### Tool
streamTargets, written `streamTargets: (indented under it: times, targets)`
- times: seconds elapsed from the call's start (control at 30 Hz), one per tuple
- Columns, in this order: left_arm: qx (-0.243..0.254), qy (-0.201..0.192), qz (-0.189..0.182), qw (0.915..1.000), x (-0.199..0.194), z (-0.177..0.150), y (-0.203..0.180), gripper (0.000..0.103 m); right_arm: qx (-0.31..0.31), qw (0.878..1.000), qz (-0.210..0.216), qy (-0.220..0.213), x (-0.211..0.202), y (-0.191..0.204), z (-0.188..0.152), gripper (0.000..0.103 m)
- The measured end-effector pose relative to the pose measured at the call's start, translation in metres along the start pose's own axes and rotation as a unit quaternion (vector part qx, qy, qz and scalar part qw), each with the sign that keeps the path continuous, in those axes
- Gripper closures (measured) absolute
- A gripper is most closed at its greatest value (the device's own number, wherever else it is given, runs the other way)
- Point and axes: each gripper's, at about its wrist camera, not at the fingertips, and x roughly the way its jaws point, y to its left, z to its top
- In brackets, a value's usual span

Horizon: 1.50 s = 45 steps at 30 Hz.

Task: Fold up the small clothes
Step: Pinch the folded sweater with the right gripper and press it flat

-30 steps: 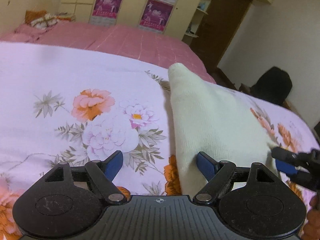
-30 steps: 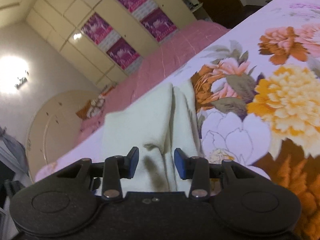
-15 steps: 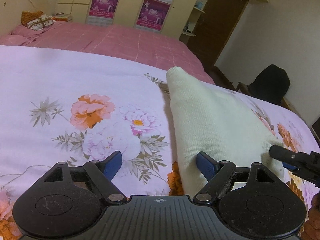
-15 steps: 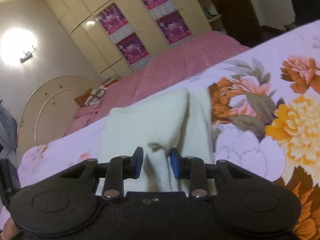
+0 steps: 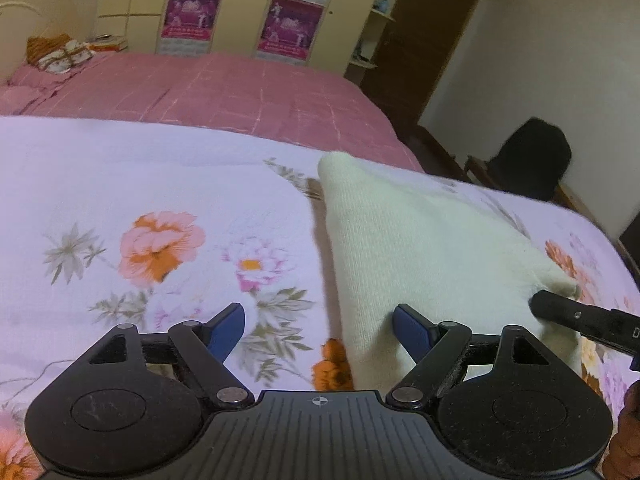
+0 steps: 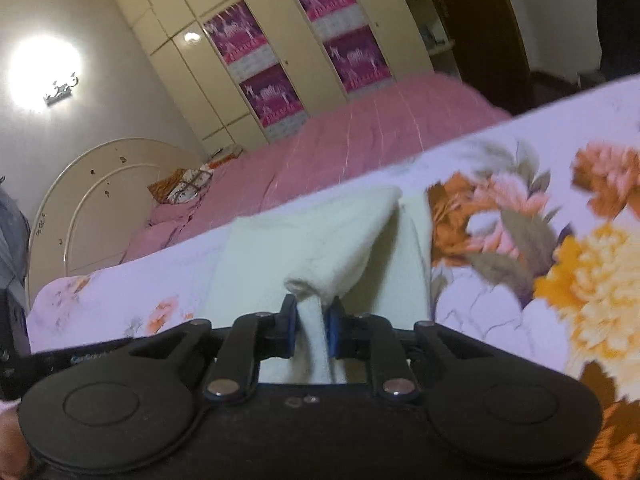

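Observation:
A cream knit garment [image 5: 420, 252] lies on a floral bed sheet [image 5: 140, 200]. My left gripper [image 5: 320, 320] is open, low over the sheet at the garment's near left edge, its right finger resting on the cloth. My right gripper [image 6: 312, 320] is shut on a raised fold of the cream garment [image 6: 320, 248] at its near edge. In the left wrist view a finger of the right gripper [image 5: 560, 308] shows at the garment's right corner, which is lifted into a small peak.
A pink bedspread [image 5: 200, 88] covers the far part of the bed, with a pillow [image 5: 60, 56] at the headboard. Wardrobe doors with purple posters [image 5: 288, 20] stand behind. A dark chair [image 5: 532, 156] sits by the wall to the right.
My right gripper has closed from open onto the garment's edge and lifted it slightly. My left gripper has stayed open and risen a little over the same spot.

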Motion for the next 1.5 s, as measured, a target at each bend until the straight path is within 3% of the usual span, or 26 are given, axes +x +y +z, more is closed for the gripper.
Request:
streamTargets:
  times: [0.13, 0.23, 0.8, 0.87, 0.93, 1.03, 1.17, 1.23, 1.5]
  targets:
    - [0.021, 0.008, 0.006, 0.9997, 0.005, -0.002, -0.012, 0.022, 0.014, 1.000, -0.020, 0.016, 0.003, -0.017, -0.006, 0.088]
    - [0.015, 0.011, 0.001, 0.9998, 0.005, -0.003, -0.010, 0.022, 0.051, 0.998, -0.006, 0.024, 0.011, -0.030, -0.007, 0.088]
    - [0.034, 0.027, -0.009, 0.9990, -0.009, -0.006, -0.015, 0.022, 0.045, 0.998, -0.016, 0.052, 0.008, -0.043, 0.009, 0.089]
    - [0.028, 0.018, -0.006, 0.9994, -0.016, -0.007, -0.012, 0.022, 0.054, 0.997, -0.004, 0.057, 0.007, -0.043, 0.012, 0.081]
    - [0.027, 0.014, -0.010, 0.9995, -0.023, -0.012, -0.009, 0.022, 0.076, 0.995, 0.021, 0.064, -0.003, -0.047, 0.010, 0.064]
    - [0.016, 0.019, -0.011, 0.9996, -0.031, -0.028, -0.001, 0.022, 0.100, 0.990, 0.044, 0.087, -0.020, -0.055, -0.007, 0.061]
    - [0.022, 0.010, -0.003, 0.9997, -0.040, -0.044, -0.004, 0.022, 0.114, 0.986, 0.061, 0.107, -0.020, -0.054, -0.031, 0.068]
    - [0.026, 0.014, -0.002, 0.9996, -0.043, -0.045, -0.007, 0.022, 0.106, 0.988, 0.051, 0.102, -0.019, -0.049, -0.034, 0.093]
    - [0.053, 0.026, -0.011, 0.9982, -0.053, -0.048, -0.020, 0.022, 0.043, 0.995, 0.019, 0.090, -0.045, -0.038, -0.018, 0.096]
